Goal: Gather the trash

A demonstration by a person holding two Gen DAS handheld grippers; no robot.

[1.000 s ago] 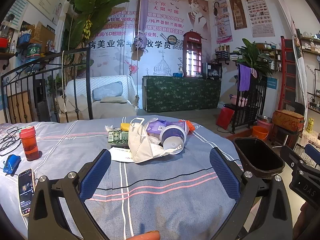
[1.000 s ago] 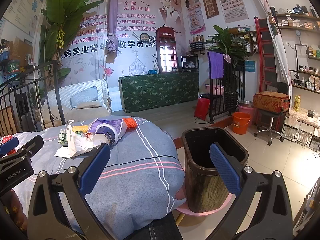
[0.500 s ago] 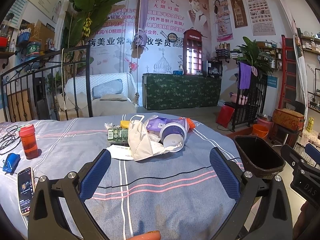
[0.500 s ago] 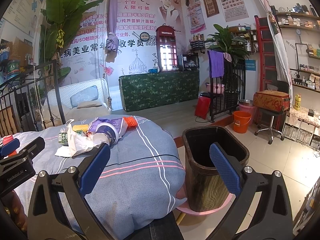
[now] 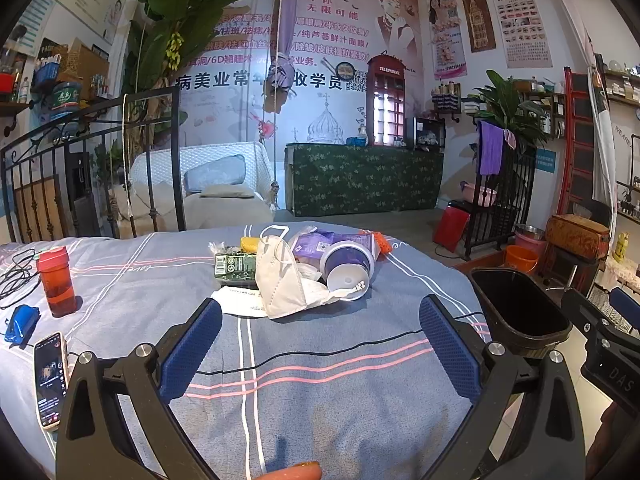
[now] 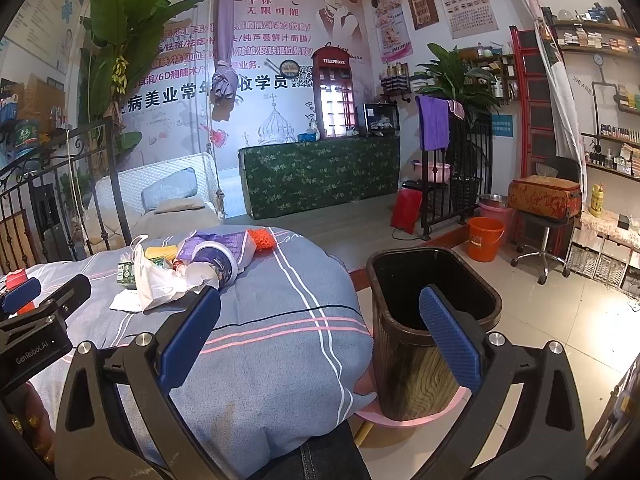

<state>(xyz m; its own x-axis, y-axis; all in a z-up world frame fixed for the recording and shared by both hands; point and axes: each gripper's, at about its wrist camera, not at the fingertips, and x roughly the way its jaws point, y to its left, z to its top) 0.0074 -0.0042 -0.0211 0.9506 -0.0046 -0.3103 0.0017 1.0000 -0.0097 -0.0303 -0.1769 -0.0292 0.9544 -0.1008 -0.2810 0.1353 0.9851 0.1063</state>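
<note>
Since 1 second ago, your left gripper (image 5: 320, 320) has edged slightly toward the trash pile (image 5: 296, 268), which now sits a little lower in its view; your right gripper (image 6: 320, 320) has barely shifted. Left gripper: fingers spread wide apart, nothing between them, hovering over the grey-blue striped bedspread (image 5: 320, 380) short of the pile. Right gripper: fingers likewise wide apart and empty, 1 blue pad over the bed edge, the other in front of the bin. Trash pile, mid-bed: 1 white face mask (image 5: 280, 280) on top, leaning on 1 purple-and-white round tub (image 5: 347, 268) lying on its side; 1 green printed box (image 5: 235, 267) just left of the mask; 1 white paper slip (image 5: 240, 300) beneath it; 1 purple packet (image 5: 310, 240), 1 yellow item (image 5: 249, 245) and 1 orange mesh item (image 5: 382, 242) behind. Dark waste bin (image 6: 424, 320): upright on the floor just beside the bed, interior dark. Off to your left on the bedspread: 1 red bottle (image 5: 56, 280), 1 lit phone (image 5: 50, 378), 1 small blue object (image 5: 18, 322).
</note>
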